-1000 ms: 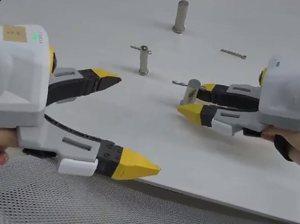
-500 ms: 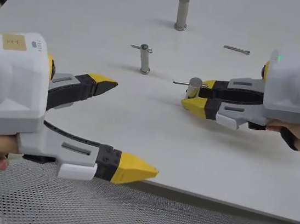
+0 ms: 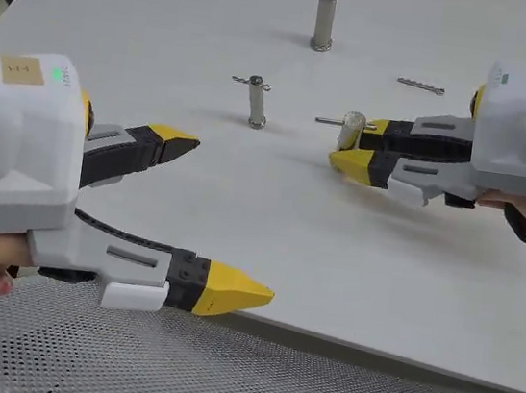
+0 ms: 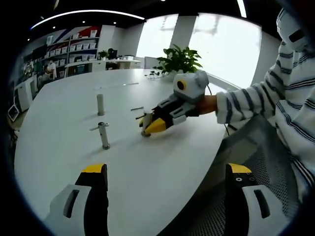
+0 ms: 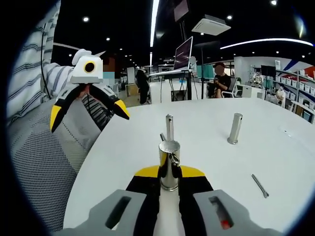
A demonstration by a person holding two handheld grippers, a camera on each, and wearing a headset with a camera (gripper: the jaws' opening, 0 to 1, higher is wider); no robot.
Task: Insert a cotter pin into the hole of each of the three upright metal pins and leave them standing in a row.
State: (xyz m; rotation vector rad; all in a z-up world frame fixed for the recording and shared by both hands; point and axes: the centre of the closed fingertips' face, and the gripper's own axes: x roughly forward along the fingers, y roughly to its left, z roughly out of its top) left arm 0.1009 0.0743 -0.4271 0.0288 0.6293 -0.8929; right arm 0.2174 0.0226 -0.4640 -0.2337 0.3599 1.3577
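Three upright: far pin [image 3: 324, 20], mid pin [image 3: 254, 106] with a cotter [image 3: 243, 82] through it, near pin [image 3: 352, 127] pinched tight by right gripper [image 3: 353, 143]. Left gripper [image 3: 235, 218] spread wide.

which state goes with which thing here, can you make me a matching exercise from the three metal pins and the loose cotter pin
1 far metal pin
2 left metal pin
3 right metal pin
4 loose cotter pin

A lying flat on the table
B clamped in the right tool
C standing free with an inserted cotter pin through it
D standing free, nothing through it

Pairs: 1-D, 2-C, 3-B, 4-A
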